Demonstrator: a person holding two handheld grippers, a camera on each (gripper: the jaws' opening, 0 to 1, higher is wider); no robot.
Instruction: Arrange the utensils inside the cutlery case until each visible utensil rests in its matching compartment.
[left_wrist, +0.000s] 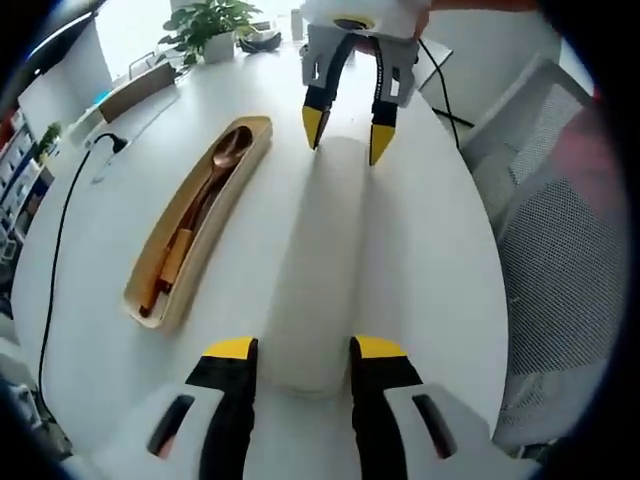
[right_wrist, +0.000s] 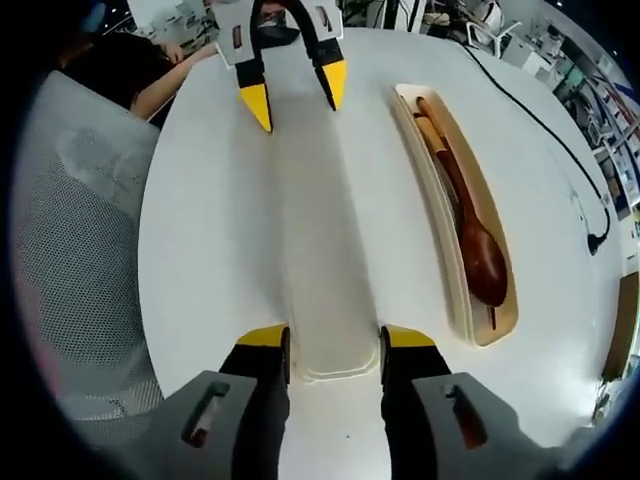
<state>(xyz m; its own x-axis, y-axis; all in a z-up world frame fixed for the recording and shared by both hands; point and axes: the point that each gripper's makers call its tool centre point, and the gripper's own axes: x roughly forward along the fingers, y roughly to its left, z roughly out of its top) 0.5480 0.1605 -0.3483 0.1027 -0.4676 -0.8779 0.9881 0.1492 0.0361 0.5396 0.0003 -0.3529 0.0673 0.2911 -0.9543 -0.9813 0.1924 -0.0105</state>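
Our left gripper (left_wrist: 301, 350) straddles the near end of a long white lid (left_wrist: 325, 270) that lies flat on the white table (left_wrist: 430, 250). Its yellow-tipped jaws stand on either side of the lid's end, close against its edges; we judge they are clamped on it, though the contact itself is hard to read. At the far end of the same lid the right gripper (left_wrist: 346, 135) comes in from the opposite side, its jaws spread around that end.

From the right gripper view the picture mirrors: our right gripper (right_wrist: 335, 345) brackets its end of the white lid (right_wrist: 315, 250), jaws hard by both edges, and the left gripper (right_wrist: 295, 95) sits at the other end. So we hold the lid between us, one gripper per end, low over or resting on the table; we cannot tell which.

Beside the lid, apart from it, lies the open cutlery case (left_wrist: 240, 195), a beige tray. Inside it rest a wooden spoon (left_wrist: 222, 155) and what look like chopsticks (left_wrist: 175, 255), lengthwise and within its walls. We cannot make out any divider between them.

As we judge it, the utensils are already settled in the case, and what remains is to carry the lid across and seat it on the tray.

A black cable (left_wrist: 60, 250) and a potted plant (left_wrist: 210, 25) sit farther off.
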